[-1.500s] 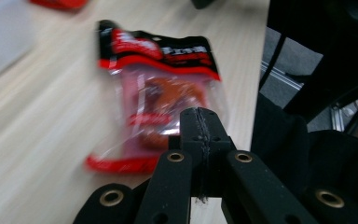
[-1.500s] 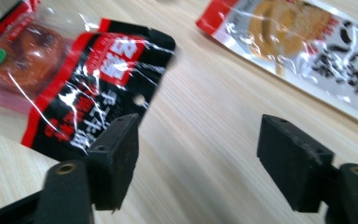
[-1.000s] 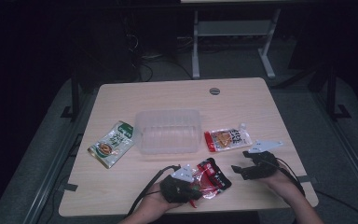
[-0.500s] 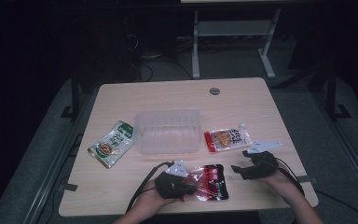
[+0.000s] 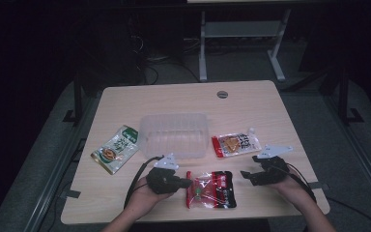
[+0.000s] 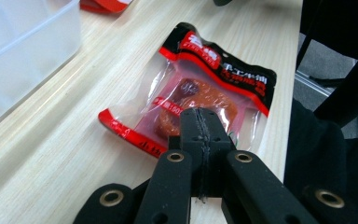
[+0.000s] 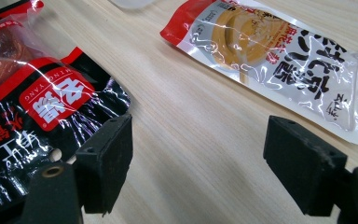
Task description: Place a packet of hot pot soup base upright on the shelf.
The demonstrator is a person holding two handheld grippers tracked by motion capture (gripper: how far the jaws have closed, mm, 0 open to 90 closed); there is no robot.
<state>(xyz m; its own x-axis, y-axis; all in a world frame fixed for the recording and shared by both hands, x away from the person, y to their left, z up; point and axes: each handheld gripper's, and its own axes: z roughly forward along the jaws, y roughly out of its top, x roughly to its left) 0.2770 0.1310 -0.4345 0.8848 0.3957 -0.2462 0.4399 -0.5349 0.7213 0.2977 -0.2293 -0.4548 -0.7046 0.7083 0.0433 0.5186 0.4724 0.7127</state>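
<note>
A red-and-black snack pack (image 5: 211,188) lies flat near the table's front edge, between my two grippers. My left gripper (image 5: 188,182) is just left of it. In the left gripper view its jaws (image 6: 200,123) are pressed together with nothing between them, their tips over the near edge of the pack (image 6: 214,79). My right gripper (image 5: 245,175) rests to the pack's right, open. In the right gripper view only bare wood lies between the jaws (image 7: 200,135), and the pack's black corner (image 7: 42,107) is beside the left jaw.
A clear plastic container (image 5: 175,135) stands at the table's middle. A green pouch (image 5: 116,149) lies to its left, and a red-and-white sauce pouch (image 5: 235,144) (image 7: 279,51) to its right, beyond the right gripper. The table's front edge (image 5: 174,218) is close to both hands.
My left gripper has drawn back to the left, off the snack pack. The pack, tilted and bunched a second ago, now lies flat. The right gripper has stayed put.
</note>
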